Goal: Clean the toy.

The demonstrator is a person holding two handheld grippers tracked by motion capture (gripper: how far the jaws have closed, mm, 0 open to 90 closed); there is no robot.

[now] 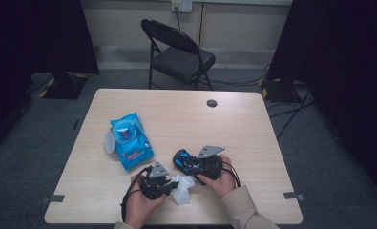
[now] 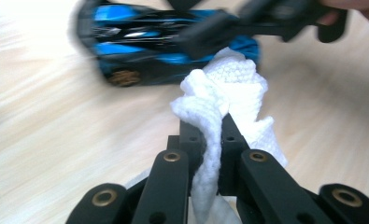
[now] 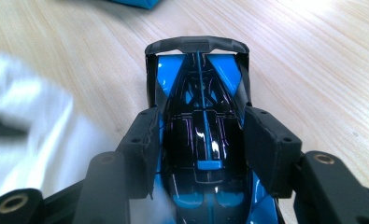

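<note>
Both grippers sit at the lower centre of the high view. Left gripper (image 1: 169, 185), held in the left hand (image 1: 141, 205), has its jaws pressed together on a white wipe (image 1: 181, 187); in the left gripper view the wipe (image 2: 222, 100) rises crumpled from between the black jaws, its lower end running out of the bottom of the frame. Right gripper (image 1: 195, 164), held in the right hand (image 1: 222, 179), pinches a blue and black toy car (image 1: 185, 161) across its body; in the right gripper view the pads bear on both flanks of the car (image 3: 202, 140), whose near end is cut off by the bottom edge and whose wheels are hidden by the jaws. The wipe appears there as a white blur at the left edge, shape not readable. In the left gripper view the car (image 2: 140, 44) lies in the upper part of the frame, blurred, with the wipe's top just against or in front of it; contact cannot be confirmed. A blue wipes pack (image 1: 130, 140) lies left of centre on the wooden table (image 1: 243, 129), apart from both grippers; its print is too small to read. A black folding chair (image 1: 179, 52) stands beyond the table's far edge.
</note>
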